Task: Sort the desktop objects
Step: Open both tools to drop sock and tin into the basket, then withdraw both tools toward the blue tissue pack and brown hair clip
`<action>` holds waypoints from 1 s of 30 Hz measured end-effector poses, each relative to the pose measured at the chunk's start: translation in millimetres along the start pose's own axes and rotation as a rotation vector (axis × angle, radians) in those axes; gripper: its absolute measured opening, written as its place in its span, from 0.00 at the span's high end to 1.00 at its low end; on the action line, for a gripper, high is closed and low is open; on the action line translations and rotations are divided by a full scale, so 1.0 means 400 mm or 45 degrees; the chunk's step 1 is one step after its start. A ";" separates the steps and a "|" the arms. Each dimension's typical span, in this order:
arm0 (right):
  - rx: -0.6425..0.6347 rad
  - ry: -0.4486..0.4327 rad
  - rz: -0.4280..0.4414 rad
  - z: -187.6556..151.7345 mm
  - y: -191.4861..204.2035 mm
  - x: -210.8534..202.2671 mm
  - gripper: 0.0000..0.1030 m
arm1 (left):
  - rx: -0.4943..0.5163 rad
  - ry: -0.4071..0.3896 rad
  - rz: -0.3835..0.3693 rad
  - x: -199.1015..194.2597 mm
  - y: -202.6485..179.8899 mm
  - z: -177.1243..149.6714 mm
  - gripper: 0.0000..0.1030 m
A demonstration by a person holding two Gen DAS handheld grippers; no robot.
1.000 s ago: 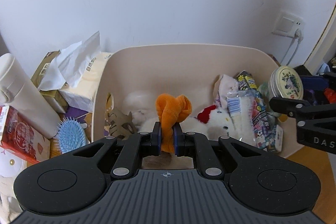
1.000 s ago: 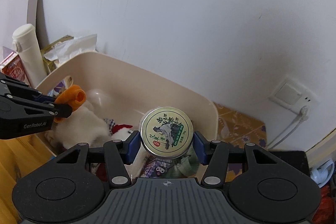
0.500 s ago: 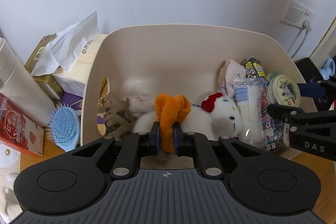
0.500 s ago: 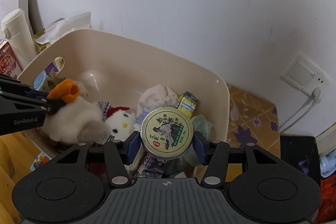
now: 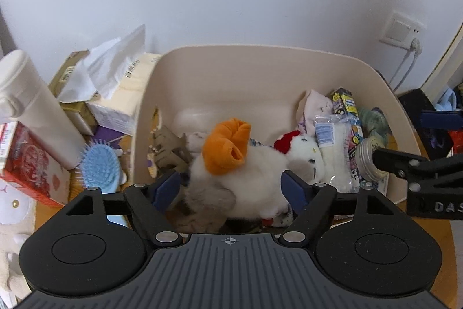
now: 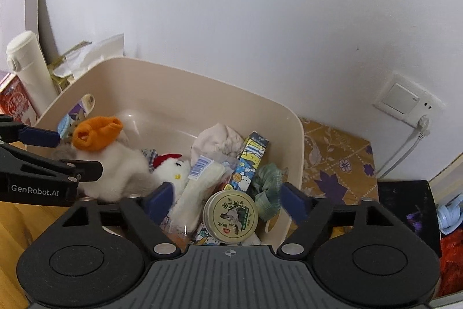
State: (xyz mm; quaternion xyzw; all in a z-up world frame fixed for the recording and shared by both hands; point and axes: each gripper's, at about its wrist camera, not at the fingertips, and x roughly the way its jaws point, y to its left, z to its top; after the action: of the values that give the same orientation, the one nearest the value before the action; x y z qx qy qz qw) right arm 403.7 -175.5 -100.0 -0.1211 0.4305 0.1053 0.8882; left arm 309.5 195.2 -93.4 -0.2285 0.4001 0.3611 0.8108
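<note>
A white plush toy with an orange horn (image 5: 227, 146) lies in the beige bin (image 5: 260, 48), just beyond my left gripper (image 5: 230, 187). That gripper's jaws are opening wide and its blue pads (image 5: 166, 186) stand clear of the plush. A round tin with a plant picture on its lid (image 6: 230, 216) lies among packets at the right end of the bin (image 6: 202, 74). It sits below my right gripper (image 6: 228, 197), whose jaws are opening too, the pads off the tin. The tin (image 5: 369, 161) also shows edge-on in the left wrist view.
In the bin lie a small white cat plush (image 5: 303, 152), a brown hair claw (image 5: 170, 146) and snack packets (image 5: 344, 118). Left of the bin stand a white bottle (image 5: 31, 106), a tissue pack (image 5: 115, 94), a blue hairbrush (image 5: 99, 164) and a red box (image 5: 29, 164). A wall socket (image 5: 402, 31) is at the right.
Both grippers have gone from shut to wide open. The plush has dropped from the left jaws into the bin, and the tin has dropped from the right jaws onto the packets.
</note>
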 end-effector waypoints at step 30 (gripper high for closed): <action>0.059 0.010 -0.085 -0.207 0.048 -0.172 0.00 | 0.032 0.045 -0.017 -0.146 0.054 -0.225 0.21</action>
State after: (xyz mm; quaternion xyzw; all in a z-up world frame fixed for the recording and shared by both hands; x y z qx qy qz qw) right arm 295.1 -188.5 -97.9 -0.1150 0.4320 0.0651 0.8921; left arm 225.1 125.9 -99.5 -0.2274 0.4171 0.3464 0.8089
